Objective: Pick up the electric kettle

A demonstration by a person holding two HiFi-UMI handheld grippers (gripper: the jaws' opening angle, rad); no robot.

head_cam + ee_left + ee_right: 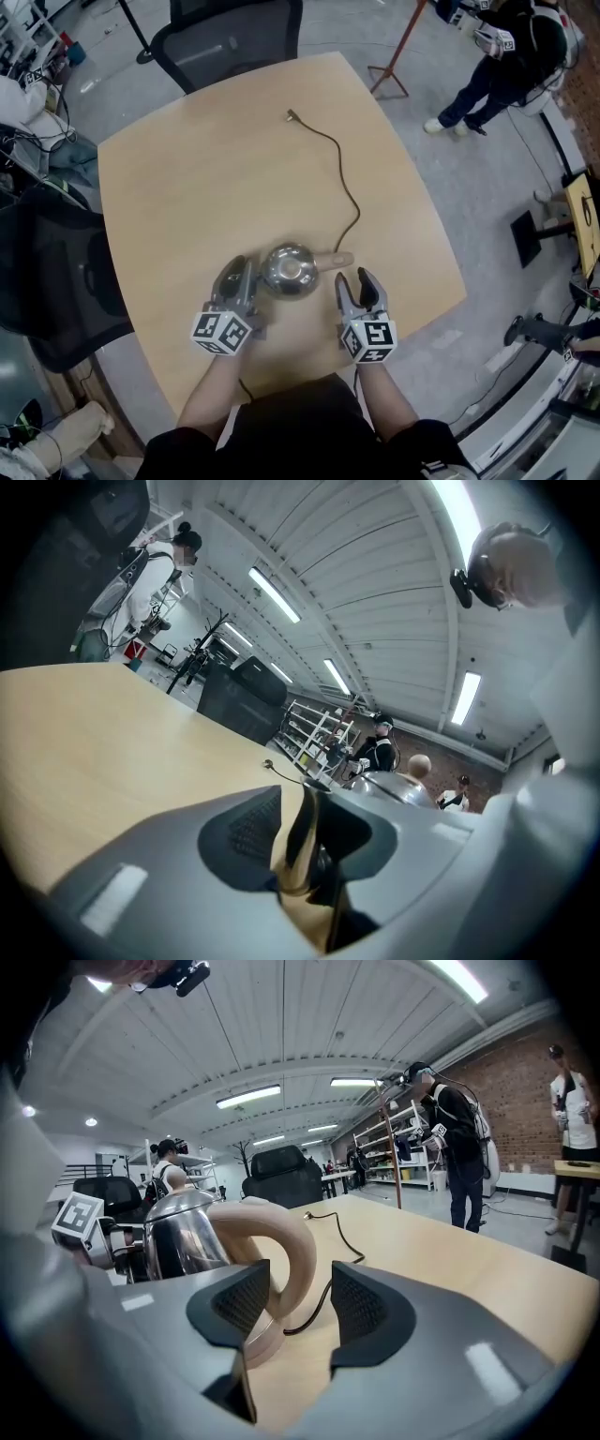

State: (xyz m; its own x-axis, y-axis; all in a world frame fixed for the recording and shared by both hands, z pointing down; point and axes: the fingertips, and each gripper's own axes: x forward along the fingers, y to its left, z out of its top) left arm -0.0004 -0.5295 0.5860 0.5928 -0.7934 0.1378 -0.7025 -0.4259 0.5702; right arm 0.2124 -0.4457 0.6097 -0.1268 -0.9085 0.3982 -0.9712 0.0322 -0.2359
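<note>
The electric kettle (pixel 289 270) is a steel dome with a beige knob, standing on the wooden table (pixel 187 187) near its front edge. Its beige loop handle (pixel 334 262) points right. My right gripper (pixel 354 279) is open just in front of that handle. In the right gripper view the handle (pixel 286 1241) rises ahead of the gap, close to the left pad, and the steel body (pixel 183 1232) is behind it; neither pad presses on it. My left gripper (pixel 236 270) lies beside the kettle's left flank, its jaws a narrow slit apart (pixel 305 827) with nothing clearly held; the kettle (pixel 398 787) shows beyond its right jaw.
A black cord (pixel 342 178) runs from the kettle across the table to a loose plug (pixel 292 116). A black office chair (pixel 234 37) stands at the far edge, another (pixel 56 272) at the left. A person (pixel 506 56) stands on the floor at the upper right.
</note>
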